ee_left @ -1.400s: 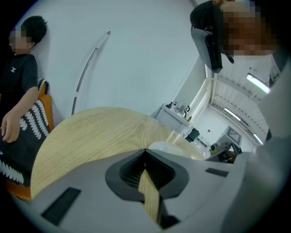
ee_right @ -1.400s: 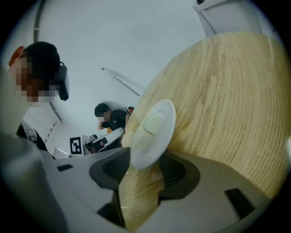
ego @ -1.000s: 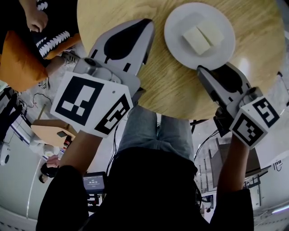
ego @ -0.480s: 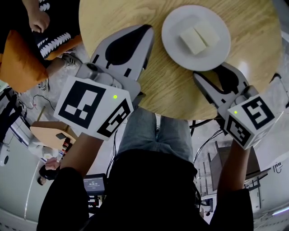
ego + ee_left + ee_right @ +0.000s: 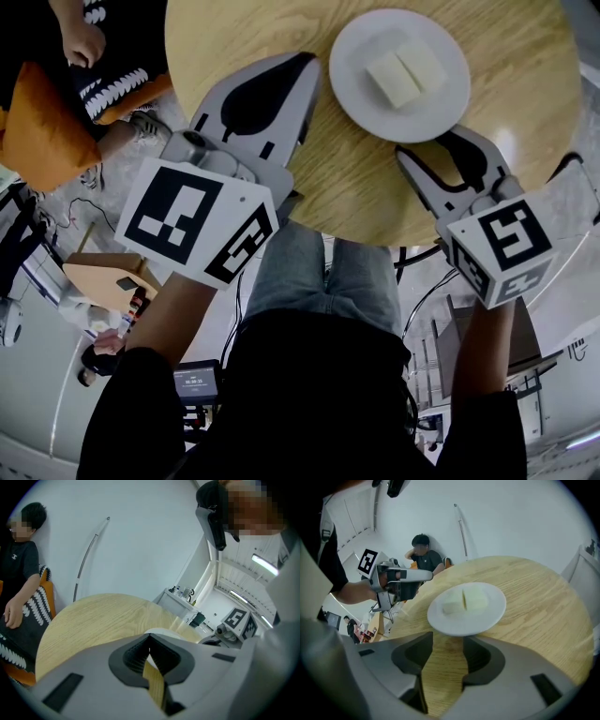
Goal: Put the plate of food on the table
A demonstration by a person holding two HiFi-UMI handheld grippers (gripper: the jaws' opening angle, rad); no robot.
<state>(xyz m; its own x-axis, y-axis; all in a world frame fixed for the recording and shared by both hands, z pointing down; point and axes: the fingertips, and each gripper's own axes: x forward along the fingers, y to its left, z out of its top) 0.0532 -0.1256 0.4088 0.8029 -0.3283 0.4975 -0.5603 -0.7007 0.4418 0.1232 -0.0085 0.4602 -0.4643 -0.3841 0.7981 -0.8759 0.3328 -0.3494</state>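
a round wooden worktop (image 5: pixel 375 187) fills the top of the head view. the white plate (image 5: pixel 354 47) with two pale blocks of food (image 5: pixel 405 73) rests flat on it toward 1 o'clock. the right gripper (image 5: pixel 433 142) sits at the plate's 5 o'clock, jaws wide apart over bare wood, gripping nothing. the left gripper (image 5: pixel 305 64), at the plate's 9 o'clock, has its jaw tips closed together and is empty.

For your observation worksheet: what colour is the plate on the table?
The plate is plain white, seen best in the right gripper view.

Bright, even indoor light; glare on table (image 5: pixel 534 84) (near right edge); fisheye bending, dark corners.
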